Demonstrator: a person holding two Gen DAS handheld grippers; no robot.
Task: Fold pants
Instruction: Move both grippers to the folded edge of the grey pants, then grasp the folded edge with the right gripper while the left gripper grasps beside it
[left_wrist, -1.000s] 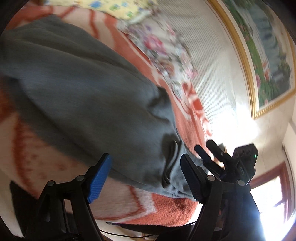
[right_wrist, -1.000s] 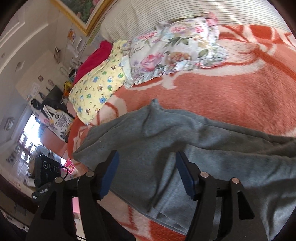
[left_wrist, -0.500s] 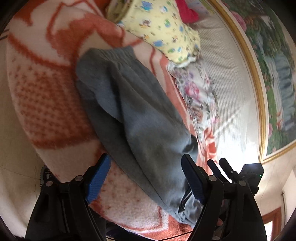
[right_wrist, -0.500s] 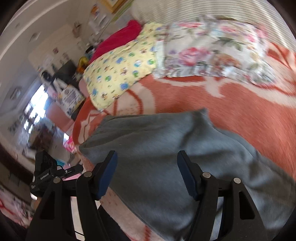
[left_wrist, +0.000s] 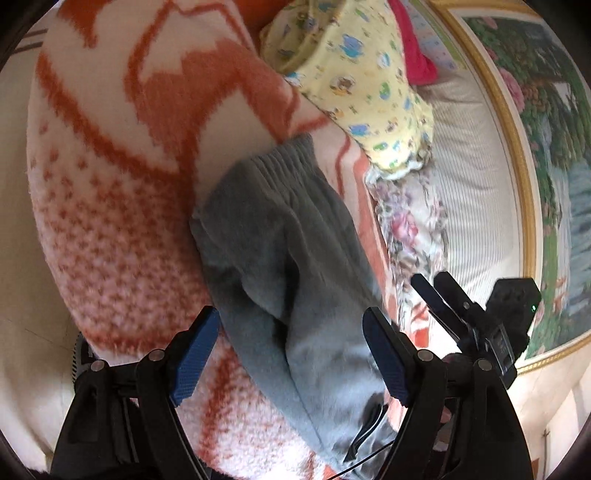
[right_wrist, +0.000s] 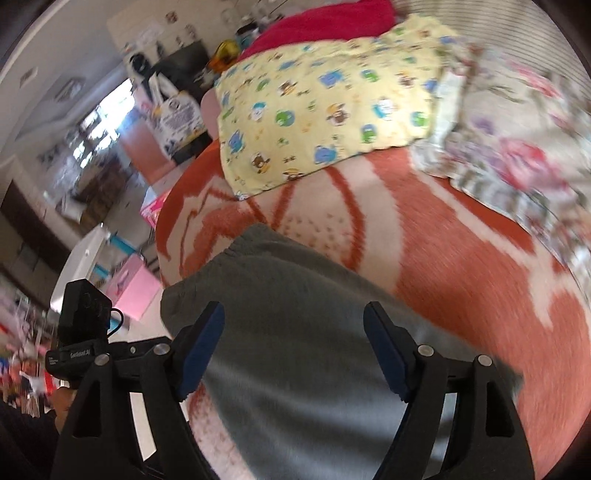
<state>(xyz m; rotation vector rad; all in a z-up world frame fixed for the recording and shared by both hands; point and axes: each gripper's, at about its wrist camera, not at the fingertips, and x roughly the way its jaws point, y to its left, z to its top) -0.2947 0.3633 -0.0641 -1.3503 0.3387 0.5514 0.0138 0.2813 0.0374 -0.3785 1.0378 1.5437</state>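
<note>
Grey pants (left_wrist: 288, 236) lie lengthwise on an orange and white blanket (left_wrist: 110, 229), one half over the other, the ribbed waistband (left_wrist: 280, 162) at the far end. My left gripper (left_wrist: 290, 350) hovers open above the leg part, its blue pads apart from the cloth. To its right the right gripper (left_wrist: 430, 282) shows from the side. In the right wrist view the right gripper (right_wrist: 293, 345) hangs over the pants (right_wrist: 295, 332) near the waistband (right_wrist: 236, 254). Its jaws are opening, and no cloth is pinched between them.
A yellow printed pillow (left_wrist: 362, 81) and a floral pillow (left_wrist: 410, 229) lie beyond the pants, with a red cloth (left_wrist: 410, 48) behind. A gold-framed picture (left_wrist: 535, 147) hangs on the wall. Past the bed's edge, pink boxes (right_wrist: 129, 288) and clutter stand on the floor.
The left view has pulled back from the leg end, so the whole pants show. The right gripper has swung toward the waistband, and its jaws stand wider.
</note>
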